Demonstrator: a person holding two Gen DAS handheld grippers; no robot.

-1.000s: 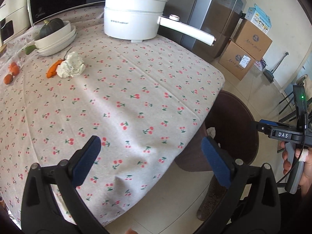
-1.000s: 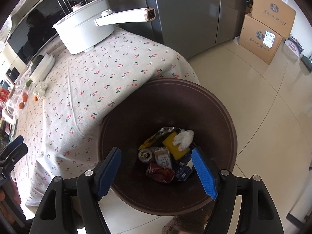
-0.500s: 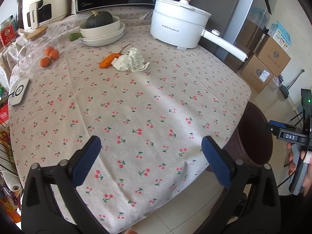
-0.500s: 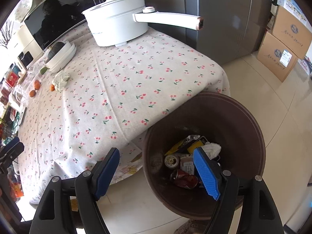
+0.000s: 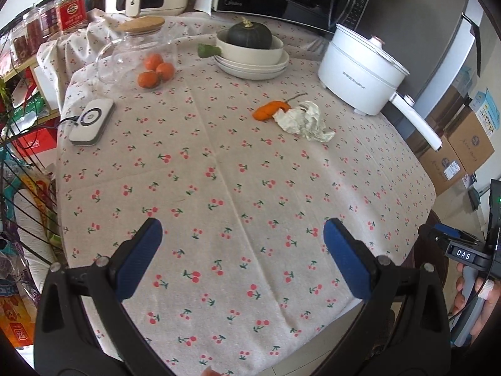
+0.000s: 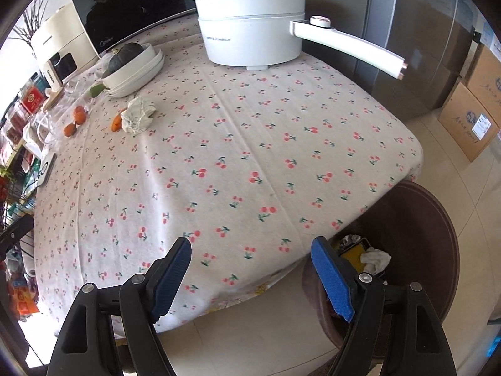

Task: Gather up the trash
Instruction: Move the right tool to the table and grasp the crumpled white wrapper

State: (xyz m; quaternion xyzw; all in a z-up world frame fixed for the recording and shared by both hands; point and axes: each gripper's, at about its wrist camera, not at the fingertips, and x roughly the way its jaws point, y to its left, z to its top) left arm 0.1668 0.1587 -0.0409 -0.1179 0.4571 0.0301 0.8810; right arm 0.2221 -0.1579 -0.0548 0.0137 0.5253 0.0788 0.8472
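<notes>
Crumpled paper [image 5: 303, 121] lay on the far half of the cherry-print tablecloth [image 5: 238, 206], just beside an orange peel [image 5: 270, 110], its long axis slanting right. Nearest, the left gripper [image 5: 242, 244] and right gripper [image 6: 250, 271] hovered apart and empty, pitched down, both well short; neither looked clearly nearer. The bin [image 6: 438, 250] stood right of the table.

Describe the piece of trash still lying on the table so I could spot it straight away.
Start at the white electric pot with the long handle on the cherry-print tablecloth. Just in front of it, toward the table's middle, lies a crumpled white paper wad. It touches an orange peel-like scrap, and it is the only pale, wrinkled thing there; the oranges sit farther off beside a glass jar.
</notes>
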